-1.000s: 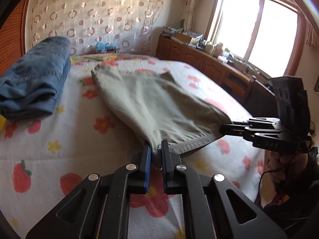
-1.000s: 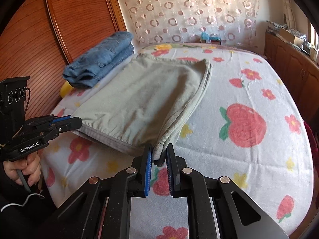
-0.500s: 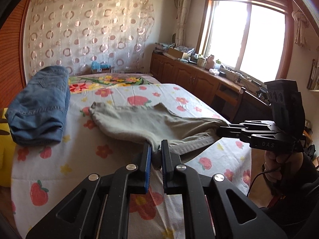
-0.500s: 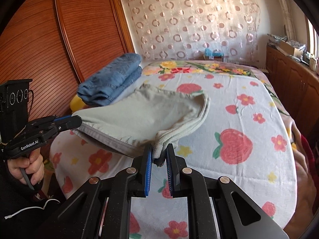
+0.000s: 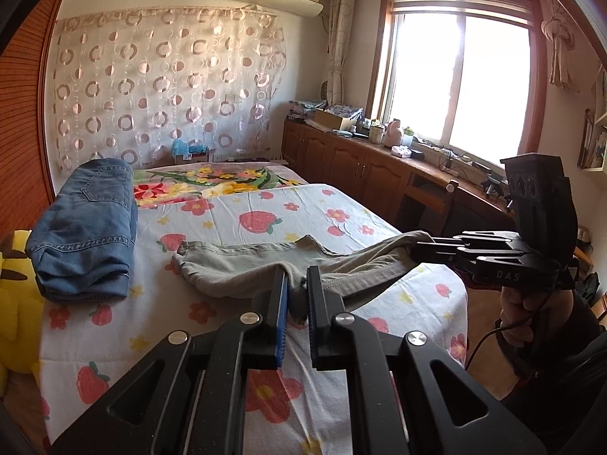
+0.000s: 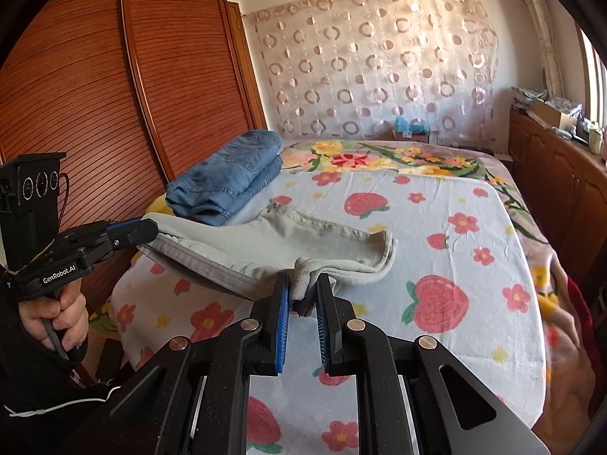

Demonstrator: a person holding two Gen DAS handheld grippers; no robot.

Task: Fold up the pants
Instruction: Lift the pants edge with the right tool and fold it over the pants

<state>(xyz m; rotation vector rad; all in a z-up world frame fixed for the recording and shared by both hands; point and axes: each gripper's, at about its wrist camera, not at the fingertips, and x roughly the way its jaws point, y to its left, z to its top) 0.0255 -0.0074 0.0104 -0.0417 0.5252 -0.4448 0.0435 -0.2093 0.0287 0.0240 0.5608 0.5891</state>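
**Grey-green pants held up by one edge over the bed's near end**

Change from earlier frames: a second ago the pants lay spread flat on the bed with both grippers low at the near hem. Both grippers have since risen; the near edge is now clear of the sheet, and much more of the room shows behind the bed.

Bed (image 5: 379, 223): covered by a white sheet printed with strawberries and flowers. A floral blanket lies across the far end.

Pants (image 5: 242, 269): grey-green, folded lengthwise, stitched hem facing the cameras. The far part rests mid-bed; the near edge hangs stretched between the two grippers above the bed's near end, sagging slightly in the middle. Cloth is creased at each pinch point.

Folded jeans (image 5: 83, 235): blue denim, stacked along the bed's left edge, apart from the pants.

Left gripper (image 5: 296, 288): pressed together on one corner of the near edge, cloth bunched between the blue pads. In the right wrist view it (image 6: 146, 229) bears the label "GenRobot.AI".

Right gripper (image 6: 303, 292): pinching the opposite corner likewise. In the left wrist view it (image 5: 415, 245) shows the letters "DAS".
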